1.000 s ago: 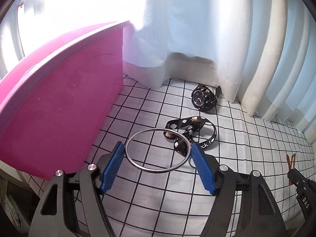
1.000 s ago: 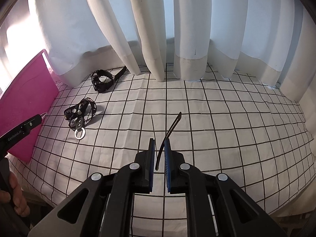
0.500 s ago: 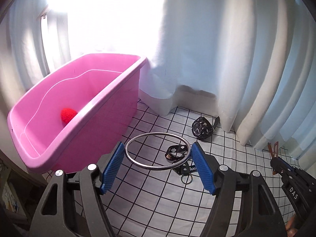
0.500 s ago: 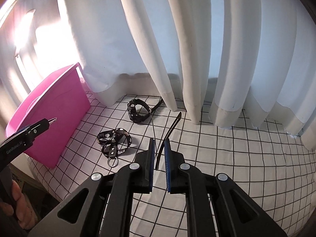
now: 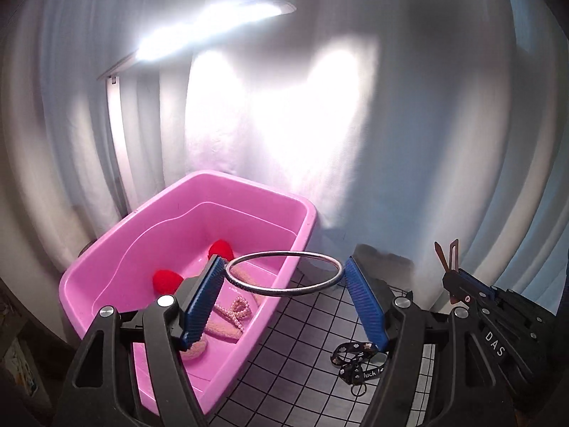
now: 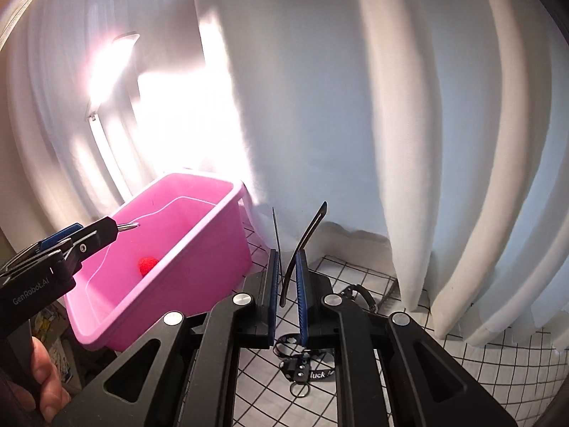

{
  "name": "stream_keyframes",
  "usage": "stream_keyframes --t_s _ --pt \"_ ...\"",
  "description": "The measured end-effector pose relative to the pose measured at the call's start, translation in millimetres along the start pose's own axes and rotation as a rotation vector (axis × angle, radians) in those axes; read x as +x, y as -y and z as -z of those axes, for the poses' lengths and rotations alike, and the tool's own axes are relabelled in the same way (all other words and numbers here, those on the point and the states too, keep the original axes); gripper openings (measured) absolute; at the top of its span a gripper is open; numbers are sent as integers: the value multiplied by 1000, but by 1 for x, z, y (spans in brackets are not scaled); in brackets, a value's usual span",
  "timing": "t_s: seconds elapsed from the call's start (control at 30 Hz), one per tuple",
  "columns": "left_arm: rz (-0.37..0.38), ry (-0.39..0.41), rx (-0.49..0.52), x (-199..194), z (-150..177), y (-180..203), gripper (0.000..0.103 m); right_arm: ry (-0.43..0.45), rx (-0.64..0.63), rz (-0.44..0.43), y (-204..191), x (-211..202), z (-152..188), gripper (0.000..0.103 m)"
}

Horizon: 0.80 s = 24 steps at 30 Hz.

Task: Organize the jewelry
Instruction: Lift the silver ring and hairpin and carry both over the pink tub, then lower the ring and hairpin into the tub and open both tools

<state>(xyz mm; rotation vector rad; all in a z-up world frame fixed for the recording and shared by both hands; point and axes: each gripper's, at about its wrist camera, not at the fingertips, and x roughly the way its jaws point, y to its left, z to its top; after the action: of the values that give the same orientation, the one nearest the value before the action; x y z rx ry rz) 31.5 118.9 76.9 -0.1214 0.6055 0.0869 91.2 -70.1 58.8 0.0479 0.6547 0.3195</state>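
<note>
Left gripper (image 5: pixel 284 284) holds a silver bangle (image 5: pixel 284 273) flat between its blue pads (image 5: pixel 204 299), jaws spread fairly wide and pressing the ring on both sides; the bangle hangs over the near-right corner of the pink plastic bin (image 5: pixel 106 270). Right gripper (image 6: pixel 286 281) has its jaws nearly together, clamped on a dark hair clip (image 6: pixel 302 249) whose two thin prongs stick up past the fingertips; it sits just right of the bin, above the grid-pattern cloth (image 6: pixel 498 366). In the left wrist view that gripper shows at the right edge, the clip reading brownish there. Bin contents: two red pompoms (image 5: pixel 167 280), a pearl strand (image 5: pixel 236 309), a fuzzy pink band (image 5: pixel 220 331). On the cloth, below and between both grippers, lies a black lanyard (image 6: pixel 309 366) printed "luck", with a metal ring at its end. A black wristwatch (image 6: pixel 359 293) is partly hidden behind the right gripper's finger, near the white curtain (image 6: pixel 409 124). Curtain hangs directly behind bin and cloth, strongly backlit. A person's hand (image 6: pixel 46 384) grips the left gripper's handle at the lower left of the right wrist view.
</note>
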Motion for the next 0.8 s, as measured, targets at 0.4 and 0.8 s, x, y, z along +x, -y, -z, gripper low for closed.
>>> stream_keyframes --t_s 0.4,0.8 --pt "-124 -63 -95 50 -30 -116 68 -59 -102 -176 -104 81 -54 10" --pt "-140 -222 -179 92 -6 -170 68 -279 -145 -315 -149 155 -60 10"
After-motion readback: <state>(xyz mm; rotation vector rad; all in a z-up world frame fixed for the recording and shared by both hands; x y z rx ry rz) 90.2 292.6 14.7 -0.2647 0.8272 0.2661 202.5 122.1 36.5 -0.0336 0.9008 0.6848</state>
